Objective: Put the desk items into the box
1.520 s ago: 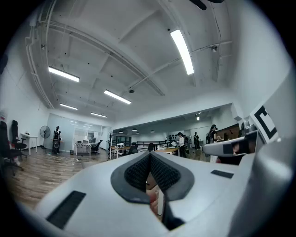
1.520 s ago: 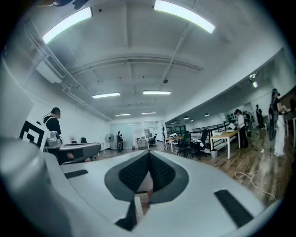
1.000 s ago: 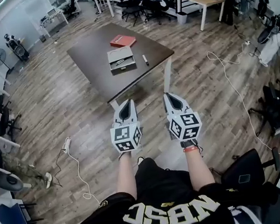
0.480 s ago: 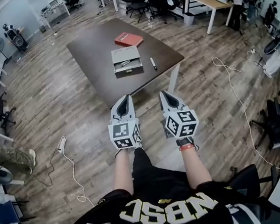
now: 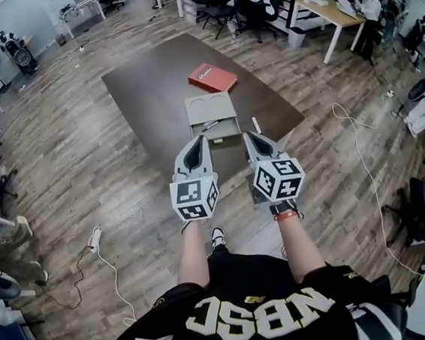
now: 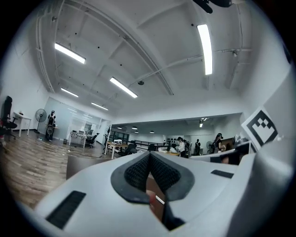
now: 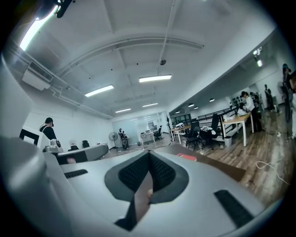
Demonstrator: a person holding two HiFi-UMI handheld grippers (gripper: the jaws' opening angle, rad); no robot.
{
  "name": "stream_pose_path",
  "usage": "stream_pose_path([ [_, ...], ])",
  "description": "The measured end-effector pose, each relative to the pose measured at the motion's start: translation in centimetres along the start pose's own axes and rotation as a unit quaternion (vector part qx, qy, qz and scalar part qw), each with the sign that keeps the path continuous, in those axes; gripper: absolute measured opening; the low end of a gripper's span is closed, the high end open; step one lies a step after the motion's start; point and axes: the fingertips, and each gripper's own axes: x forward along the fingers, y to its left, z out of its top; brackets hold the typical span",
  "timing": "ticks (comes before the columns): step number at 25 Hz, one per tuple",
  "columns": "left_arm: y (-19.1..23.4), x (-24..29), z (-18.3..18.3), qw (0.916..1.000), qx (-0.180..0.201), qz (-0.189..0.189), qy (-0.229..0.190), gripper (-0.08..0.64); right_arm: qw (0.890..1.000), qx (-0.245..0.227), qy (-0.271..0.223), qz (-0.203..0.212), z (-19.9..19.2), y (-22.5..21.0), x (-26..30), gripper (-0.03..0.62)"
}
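A dark brown table carries a red book, an open grey box with a pen inside, and a white marker to the box's right. My left gripper and right gripper hover side by side over the table's near edge, just short of the box. Both are shut with nothing between the pads. In the left gripper view the left gripper points level across the room. In the right gripper view the right gripper does the same, with the red book past it.
Office chairs and light wooden desks stand beyond the table. A white cable trails over the wood floor at the right. A power strip with its cord lies at the left. A person stands far right.
The table has come much nearer in the head view. Both grippers have moved forward from over the floor to the table's near edge and stay shut.
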Motion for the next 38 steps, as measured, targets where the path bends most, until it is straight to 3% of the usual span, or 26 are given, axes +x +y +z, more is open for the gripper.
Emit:
stream_pose_path([
  [5,5.6,7.1,0.3,0.9999,0.005,-0.013,0.005,0.012,1.000,0.019,0.002,-0.012,0.6,-1.3,7.7,0.006],
  [12,7.1,12.9,-2.3,0.9976,0.013,-0.051,0.044,0.012,0.998,0.035,-0.006,-0.052,2.2,-4.6,12.3,0.008],
  [21,4.3,19.1,-6.2,0.9912,0.017,-0.111,0.071,0.011,0.995,0.048,0.003,-0.084,1.4,-11.1,15.2,0.008],
  [38,0.0,30.3,-13.5,0.9744,0.006,-0.180,0.134,0.012,0.987,0.058,0.072,-0.132,-1.8,-22.5,19.3,0.008],
])
